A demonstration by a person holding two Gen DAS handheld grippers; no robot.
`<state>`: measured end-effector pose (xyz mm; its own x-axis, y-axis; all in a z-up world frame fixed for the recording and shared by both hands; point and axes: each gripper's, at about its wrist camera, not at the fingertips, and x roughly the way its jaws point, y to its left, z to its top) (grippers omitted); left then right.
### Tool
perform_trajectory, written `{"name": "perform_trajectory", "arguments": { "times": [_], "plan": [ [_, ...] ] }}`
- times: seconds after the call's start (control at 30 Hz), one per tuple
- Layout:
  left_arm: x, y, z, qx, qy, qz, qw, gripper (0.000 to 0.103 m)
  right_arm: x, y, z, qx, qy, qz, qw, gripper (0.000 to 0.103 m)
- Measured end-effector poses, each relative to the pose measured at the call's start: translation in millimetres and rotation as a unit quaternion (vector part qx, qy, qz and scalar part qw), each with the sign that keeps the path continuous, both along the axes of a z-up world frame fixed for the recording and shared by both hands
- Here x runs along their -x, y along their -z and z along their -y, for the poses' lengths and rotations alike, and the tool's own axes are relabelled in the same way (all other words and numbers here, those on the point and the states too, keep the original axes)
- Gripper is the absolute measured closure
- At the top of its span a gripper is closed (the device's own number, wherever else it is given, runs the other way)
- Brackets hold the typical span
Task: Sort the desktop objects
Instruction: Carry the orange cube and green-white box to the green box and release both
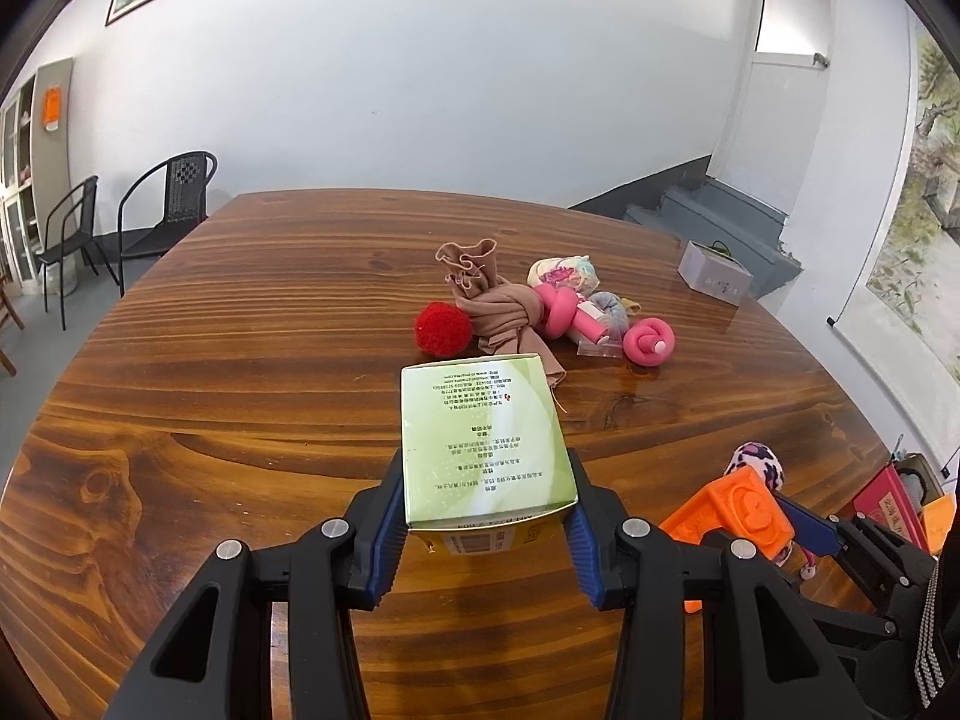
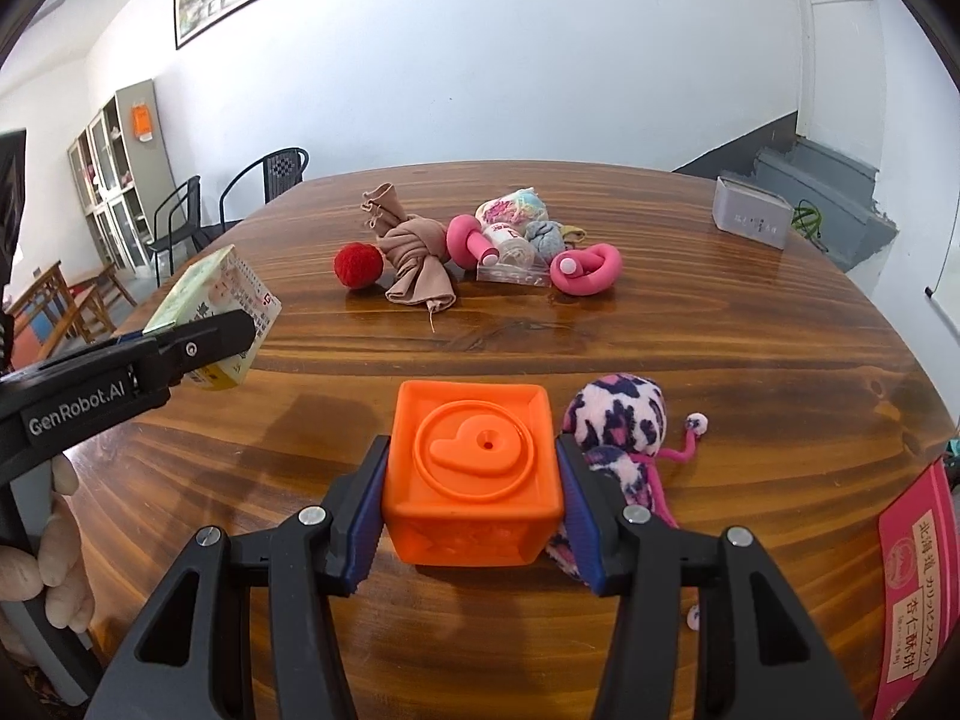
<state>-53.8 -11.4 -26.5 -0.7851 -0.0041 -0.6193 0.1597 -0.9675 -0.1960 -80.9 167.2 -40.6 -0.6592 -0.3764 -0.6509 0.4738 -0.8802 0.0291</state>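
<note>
The left hand-held gripper (image 1: 486, 528) squeezes a green and white cardboard box (image 1: 483, 441) between its blue pads. The box is up in the air over the brown wooden bench (image 1: 240, 372). Its long side points straight away from the camera, toward the far pile. The right wrist view shows this box (image 2: 219, 315) from the side, with pictures on it and a yellow end, tilted up a little. Only that view shows the person's hand (image 2: 51, 564) on the left handle.

The right hand-held gripper (image 2: 474, 501) is closed on an orange rubber cube (image 2: 474, 468) with a raised ring and heart shape on top. The cube sits near the close edge of the bench. Just to its right lies a pink and purple spotted plush toy (image 2: 618, 420), touching the right pad. A red printed packet (image 2: 915, 588) lies at the right edge.

Farther off, in the middle, sits a pile: a red fluffy ball (image 2: 358, 264), a knotted beige stocking (image 2: 414, 258), two pink foam curlers (image 2: 585, 270), and rolled colourful socks (image 2: 516, 210). A grey box (image 2: 753, 219) stands at the far right.
</note>
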Motion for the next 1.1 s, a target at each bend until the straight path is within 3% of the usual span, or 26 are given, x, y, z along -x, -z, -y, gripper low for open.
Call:
{"name": "perform_trajectory", "arguments": {
  "times": [0.6, 0.77, 0.97, 1.1],
  "plan": [
    [-4.9, -1.8, -4.5, -0.005, 0.007, -0.004, 1.0000, 0.055, -0.7, -0.7, -1.1, 0.007, 0.001, 0.001, 1.000, 0.047],
    [-8.8, -6.0, -7.0, -0.008, 0.015, -0.012, 0.9998, 0.055, -1.5, -10.4, -20.1, 0.073, -0.004, 0.012, 0.997, 0.047],
    [-9.0, -4.7, -16.4, -0.010, 0.032, -0.009, 0.9994, 0.055, -7.4, -24.0, -63.5, 0.176, 0.027, 0.036, 0.983, 0.047],
    [-10.1, -4.5, -25.3, -0.007, 0.046, -0.009, 0.9989, 0.055, -28.4, -34.9, -96.7, 0.190, 0.062, 0.012, 0.980, 0.047]
  ]
}}
